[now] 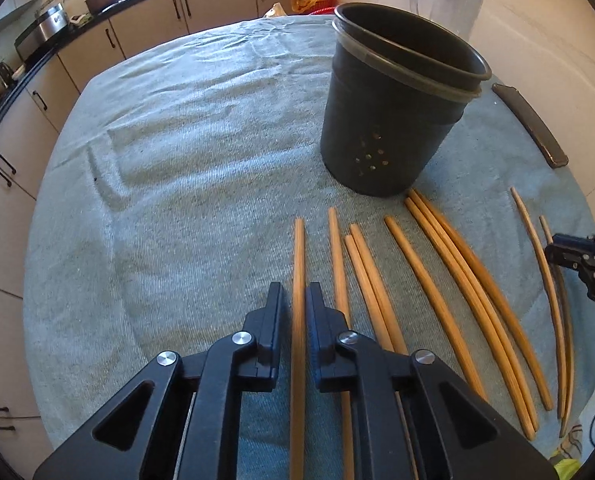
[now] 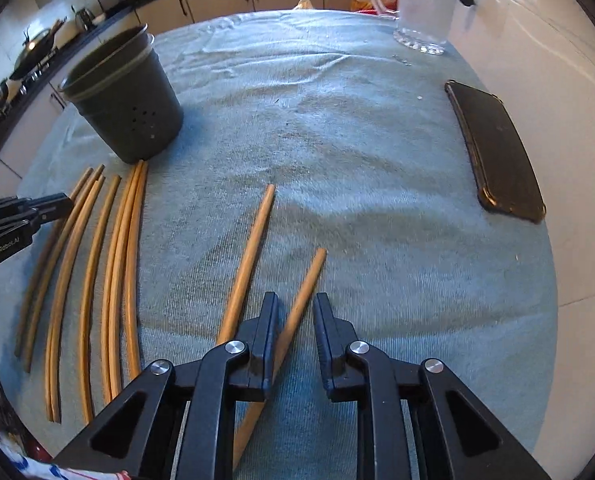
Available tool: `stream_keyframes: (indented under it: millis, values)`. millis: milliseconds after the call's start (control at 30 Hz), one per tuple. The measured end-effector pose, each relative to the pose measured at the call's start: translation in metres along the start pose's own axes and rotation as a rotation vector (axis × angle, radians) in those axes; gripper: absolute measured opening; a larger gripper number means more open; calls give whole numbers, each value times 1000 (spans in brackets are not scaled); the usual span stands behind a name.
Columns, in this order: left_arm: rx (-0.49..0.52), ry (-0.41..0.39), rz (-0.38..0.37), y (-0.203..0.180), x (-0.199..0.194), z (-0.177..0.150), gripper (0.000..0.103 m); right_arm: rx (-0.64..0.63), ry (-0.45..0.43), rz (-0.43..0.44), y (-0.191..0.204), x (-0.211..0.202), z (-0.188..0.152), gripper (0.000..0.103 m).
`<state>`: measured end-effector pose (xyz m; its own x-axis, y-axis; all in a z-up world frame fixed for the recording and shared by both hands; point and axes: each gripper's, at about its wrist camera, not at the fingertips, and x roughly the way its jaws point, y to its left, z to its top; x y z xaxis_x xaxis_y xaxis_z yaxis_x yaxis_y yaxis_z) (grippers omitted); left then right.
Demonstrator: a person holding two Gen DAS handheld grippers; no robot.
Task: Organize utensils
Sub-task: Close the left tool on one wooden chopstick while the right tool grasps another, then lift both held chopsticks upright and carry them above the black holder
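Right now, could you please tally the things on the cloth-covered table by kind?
Wooden chopsticks: 10
Dark utensil holder: 1
Glass mug: 1
Black phone: 1
Total: 13

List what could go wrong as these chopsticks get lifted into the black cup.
The left gripper pinches its chopstick far from the tip, so it may swing.

In the right gripper a chopstick lies slanted between the jaws and may slip.

The black cup looks light; a knock could tip it.
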<state>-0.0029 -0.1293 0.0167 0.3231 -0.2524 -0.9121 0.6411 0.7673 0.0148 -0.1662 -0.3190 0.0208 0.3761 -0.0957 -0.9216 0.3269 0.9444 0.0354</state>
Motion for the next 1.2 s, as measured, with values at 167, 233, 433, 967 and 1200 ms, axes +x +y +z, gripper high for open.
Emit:
stream_keyframes:
  millis: [167,233,433,967,1200]
  values:
    - [-71,-43,-26,5,-11,-6,6,-39,-23,-35,6,6,11,8]
    - [-99,-77,-21,9,-23,-9,6,-30,-36,-21,6,5,10,6]
    - [-185,-222,-58,18,-89,-26,6,23,-160,90,-2,-33,-9,5]
    - [-179,-541,-67,-39,-206,-79,6,15,-544,231,3,-166,-66,5]
    - [-166,-601,-80,-52,-223,-82,6,9,-582,267,3,-177,-71,5]
